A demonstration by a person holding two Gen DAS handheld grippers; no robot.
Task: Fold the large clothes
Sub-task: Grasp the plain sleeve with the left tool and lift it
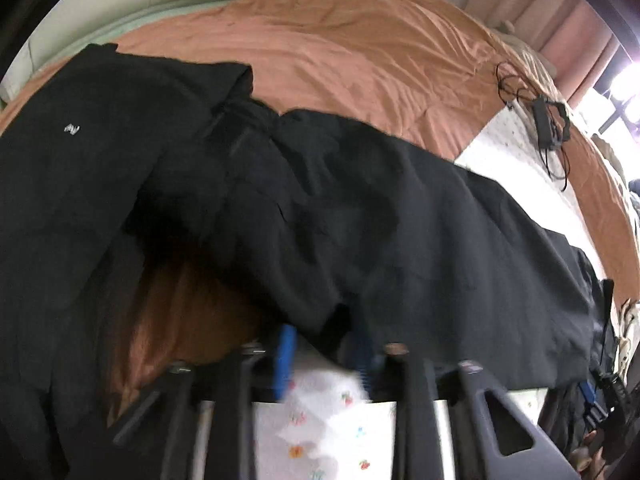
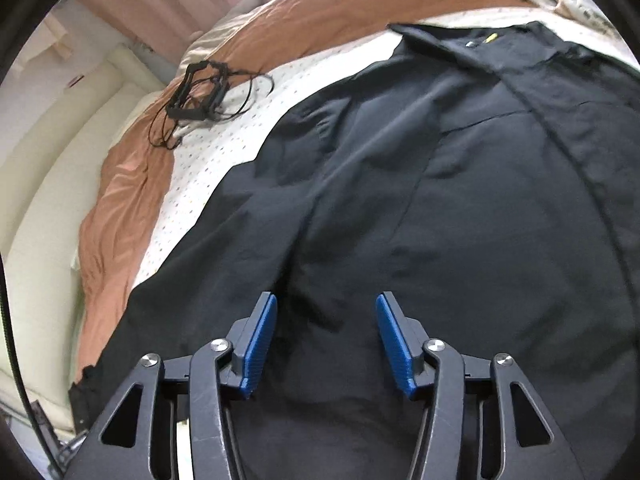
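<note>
Across the bed, seen from the left wrist, the black garment [image 1: 360, 208] lies spread over an orange-brown duvet [image 1: 340, 40] and a white flower-print sheet [image 1: 320, 420], with a tangle of black cable and a charger [image 1: 548, 124] well apart near the far edge. Its near hem droops into the left gripper [image 1: 326, 350], whose 2 blue pads [image 1: 285, 354] stand close together with a dark fold of cloth between them — pinching the hem, as best the blur allows.

From the right wrist, the same garment [image 2: 420, 200] fills the view, a long seam running away from the camera toward what looks like a waistband or collar at the top. The right gripper [image 2: 326, 344] hovers over the cloth with its jaws part-way spread; the pads [image 2: 260, 344] show a clear gap and I can't see any fabric pressed between them.

To do this step well, I'd judge both claws should bite the near edge at matching points, taking every layer, so the fold lifts evenly — a 1-sided grip would likely drag the cloth askew.
</note>
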